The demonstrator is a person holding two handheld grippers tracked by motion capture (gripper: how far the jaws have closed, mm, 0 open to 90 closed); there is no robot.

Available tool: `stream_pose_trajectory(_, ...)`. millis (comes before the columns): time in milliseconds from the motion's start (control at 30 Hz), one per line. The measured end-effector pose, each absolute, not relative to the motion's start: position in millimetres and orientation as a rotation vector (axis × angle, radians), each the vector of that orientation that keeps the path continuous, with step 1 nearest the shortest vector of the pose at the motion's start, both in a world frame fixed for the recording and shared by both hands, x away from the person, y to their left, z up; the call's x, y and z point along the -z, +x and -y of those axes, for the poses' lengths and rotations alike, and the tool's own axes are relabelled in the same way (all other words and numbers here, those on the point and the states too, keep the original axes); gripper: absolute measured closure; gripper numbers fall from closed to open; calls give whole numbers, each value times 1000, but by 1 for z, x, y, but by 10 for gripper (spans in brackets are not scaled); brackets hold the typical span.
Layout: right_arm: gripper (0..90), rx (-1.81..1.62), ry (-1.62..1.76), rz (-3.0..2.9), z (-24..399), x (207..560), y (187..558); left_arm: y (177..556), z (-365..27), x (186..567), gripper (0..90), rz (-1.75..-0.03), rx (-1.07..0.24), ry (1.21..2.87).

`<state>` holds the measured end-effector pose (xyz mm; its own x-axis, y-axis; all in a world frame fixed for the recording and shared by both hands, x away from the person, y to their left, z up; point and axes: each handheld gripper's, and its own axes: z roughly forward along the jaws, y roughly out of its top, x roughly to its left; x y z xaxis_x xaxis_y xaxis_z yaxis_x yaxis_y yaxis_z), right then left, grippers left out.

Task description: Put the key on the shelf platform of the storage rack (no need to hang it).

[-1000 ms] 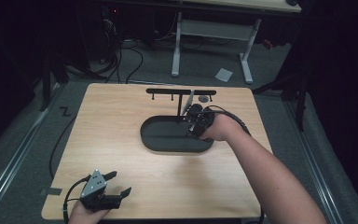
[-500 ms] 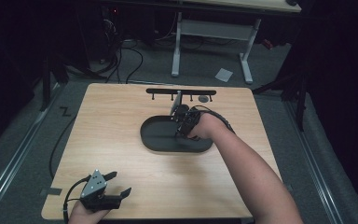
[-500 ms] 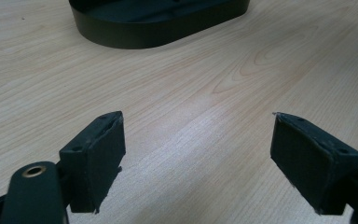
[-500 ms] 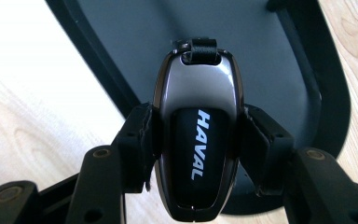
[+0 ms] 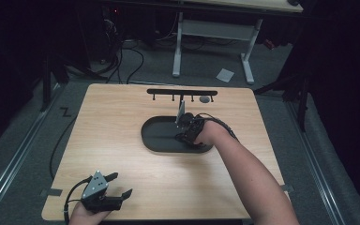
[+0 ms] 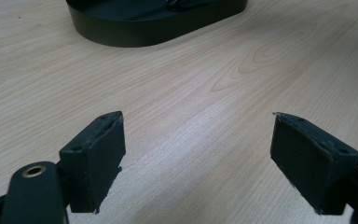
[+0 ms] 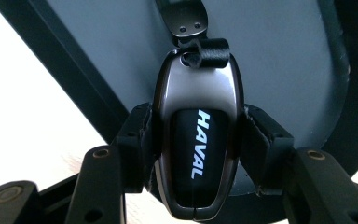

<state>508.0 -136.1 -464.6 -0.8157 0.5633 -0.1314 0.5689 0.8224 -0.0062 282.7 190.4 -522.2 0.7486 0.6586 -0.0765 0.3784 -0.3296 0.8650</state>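
My right gripper (image 5: 185,133) is shut on a glossy dark key fob (image 7: 195,154) marked HAVAL, its pads (image 7: 261,140) pressing the fob's two sides. A short black strap (image 7: 190,18) hangs from the fob's end. The fob is low over the floor of a black oval tray (image 5: 152,140), (image 7: 279,51) at the table's middle. My left gripper (image 5: 122,183), (image 6: 198,140) rests at the front left of the wooden table, open, with only bare wood between its pads. The tray's wall (image 6: 154,32) lies well ahead of it.
A black bar with hooks (image 5: 182,92) lies at the table's far edge, a small grey object (image 5: 205,99) beside it. The person's right forearm (image 5: 248,173) crosses the table's right half. Beyond the table stand a white desk frame (image 5: 215,33) and floor cables.
The right gripper has come down and a little to the left with the key fob, lower into the tray. The left gripper has stayed where it was.
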Motion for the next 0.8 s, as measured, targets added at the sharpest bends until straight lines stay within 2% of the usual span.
stream_pose_trajectory(433,487,83,905,-2869,144,486,507,283,-189,523,186,-784,-357,1965)
stream_pose_trajectory(700,481,45,951,-2868,148,487,508,283,-189,523,186,-784,-357,1967)
stream_pose_trajectory(800,451,33,963,-2869,149,487,507,283,-189,523,186,-785,-359,1965)
